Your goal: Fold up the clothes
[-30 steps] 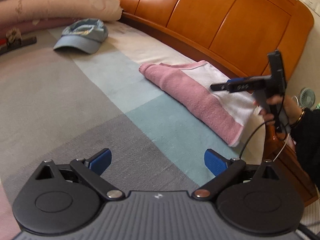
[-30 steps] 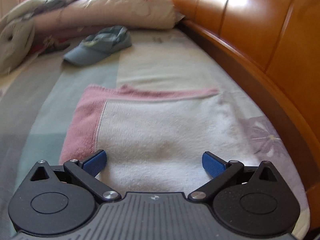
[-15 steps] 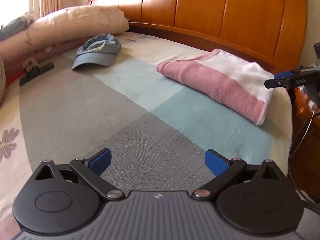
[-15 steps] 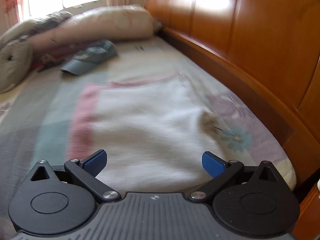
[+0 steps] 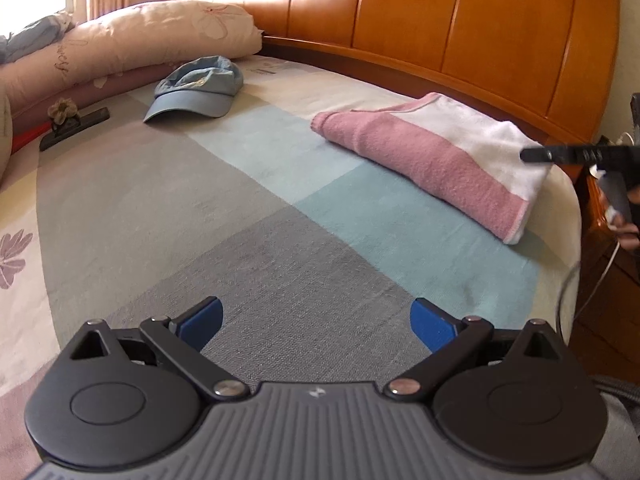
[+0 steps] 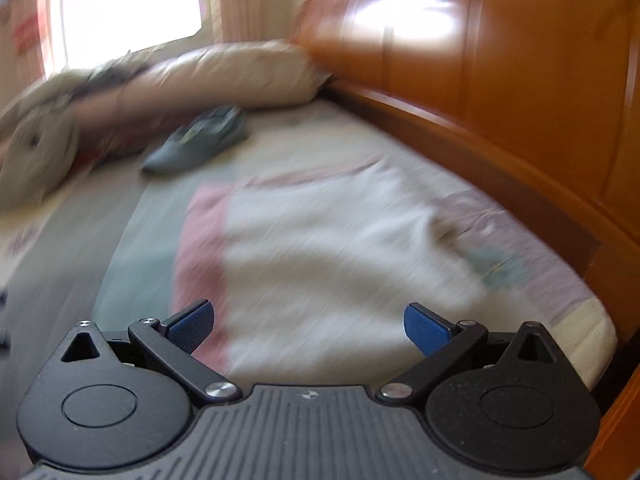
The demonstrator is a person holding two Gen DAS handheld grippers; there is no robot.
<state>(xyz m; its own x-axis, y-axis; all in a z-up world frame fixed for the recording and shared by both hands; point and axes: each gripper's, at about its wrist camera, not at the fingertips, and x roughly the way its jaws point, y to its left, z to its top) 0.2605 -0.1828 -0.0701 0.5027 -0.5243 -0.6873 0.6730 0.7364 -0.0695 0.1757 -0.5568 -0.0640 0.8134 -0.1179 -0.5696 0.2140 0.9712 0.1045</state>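
Left wrist view, left to right: pillows (image 5: 160,36) stacked along the far left of the bed (image 5: 168,200), with a black clip with a small flower (image 5: 74,122) lying just in front of them. Blue cap (image 5: 198,90) sits next to that, near the pillows, brim facing the camera. Wooden headboard (image 5: 460,20) runs across the back. Folded towel (image 5: 432,156) – pink band on the near side, white on the far side – lies flat on the bed close to the headboard, toward the right edge of the mattress. Far right: right gripper (image 5: 536,155) seen side-on with its tip over the towel's white corner; contact not clear. A bit of the person's hand (image 5: 630,236) and a cable show at the frame edge.

Left gripper (image 5: 316,320) hangs above the grey patch of the bed cover, well apart from the towel. Jaws spread wide, nothing between the 2 blue pads (image 5: 200,322).

Right wrist view is motion-blurred. Left to right: window, pillows, cap, then the towel straight ahead, headboard on the right. Right gripper's jaws are spread wide and hold nothing – towel lies below and beyond them, and I can't tell if the pads touch it
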